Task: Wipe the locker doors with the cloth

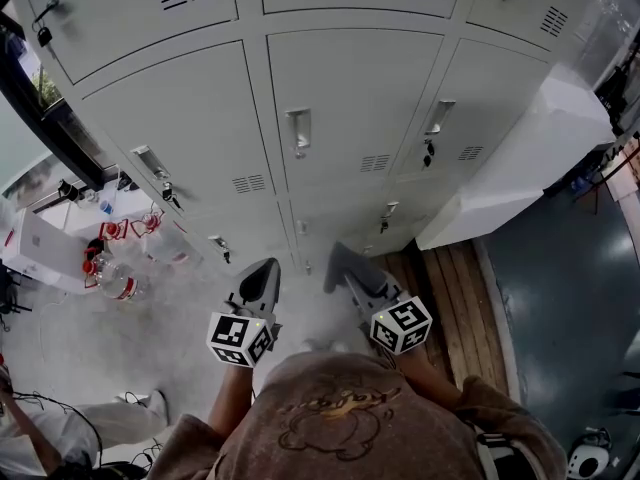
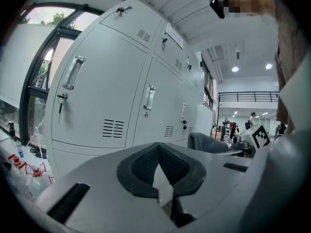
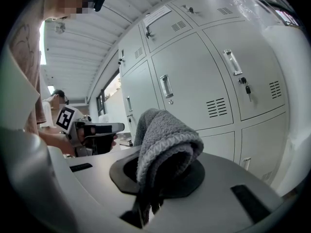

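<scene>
Straight ahead of the person stands a big wall of grey locker doors (image 1: 350, 98), with handles and little vents. Lower down, both grippers point at the doors, and neither one touches them. The left gripper (image 1: 266, 268) has its jaws pinched together with nothing in them. The right gripper (image 1: 338, 256) is squeezing the cloth (image 3: 163, 140). It is fluffy and grey, folded over, and it sticks out past the jaw tips towards the lockers. I think the right hand should reach forward until the cloth presses flat on a door.
</scene>
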Demonstrator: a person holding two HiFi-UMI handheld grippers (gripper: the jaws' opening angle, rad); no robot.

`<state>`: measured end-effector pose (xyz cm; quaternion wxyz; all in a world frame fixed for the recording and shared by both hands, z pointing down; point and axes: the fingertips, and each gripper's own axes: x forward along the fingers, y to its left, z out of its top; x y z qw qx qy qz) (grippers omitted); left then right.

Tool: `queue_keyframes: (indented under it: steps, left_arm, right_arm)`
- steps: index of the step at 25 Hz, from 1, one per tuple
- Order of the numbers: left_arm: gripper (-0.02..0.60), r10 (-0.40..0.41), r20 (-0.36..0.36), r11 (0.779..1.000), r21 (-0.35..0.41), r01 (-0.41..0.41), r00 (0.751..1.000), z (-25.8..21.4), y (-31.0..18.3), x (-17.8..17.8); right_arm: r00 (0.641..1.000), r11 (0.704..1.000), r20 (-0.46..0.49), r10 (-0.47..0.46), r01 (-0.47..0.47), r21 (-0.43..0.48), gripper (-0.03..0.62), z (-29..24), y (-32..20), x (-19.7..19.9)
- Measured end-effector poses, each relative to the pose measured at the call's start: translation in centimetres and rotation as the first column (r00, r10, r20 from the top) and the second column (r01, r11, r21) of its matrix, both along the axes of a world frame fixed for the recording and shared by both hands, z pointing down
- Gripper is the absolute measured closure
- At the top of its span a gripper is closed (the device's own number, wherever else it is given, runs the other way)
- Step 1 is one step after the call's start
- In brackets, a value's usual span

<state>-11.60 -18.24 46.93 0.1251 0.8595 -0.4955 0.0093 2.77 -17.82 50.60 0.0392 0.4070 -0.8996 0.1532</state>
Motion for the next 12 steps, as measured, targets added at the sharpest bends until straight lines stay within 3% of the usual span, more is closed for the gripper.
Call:
queue_keyframes:
  steps: [12]
  left_arm:
    - [0.588, -0.037, -0.017, 0.999, 0.0, 0.037, 0.999, 0.11, 0.59, -0.48]
  right_arm:
    - [1.0, 1.0, 0.0, -0.026, 0.026, -0.014, 0.557, 0.31, 0.45, -0.24]
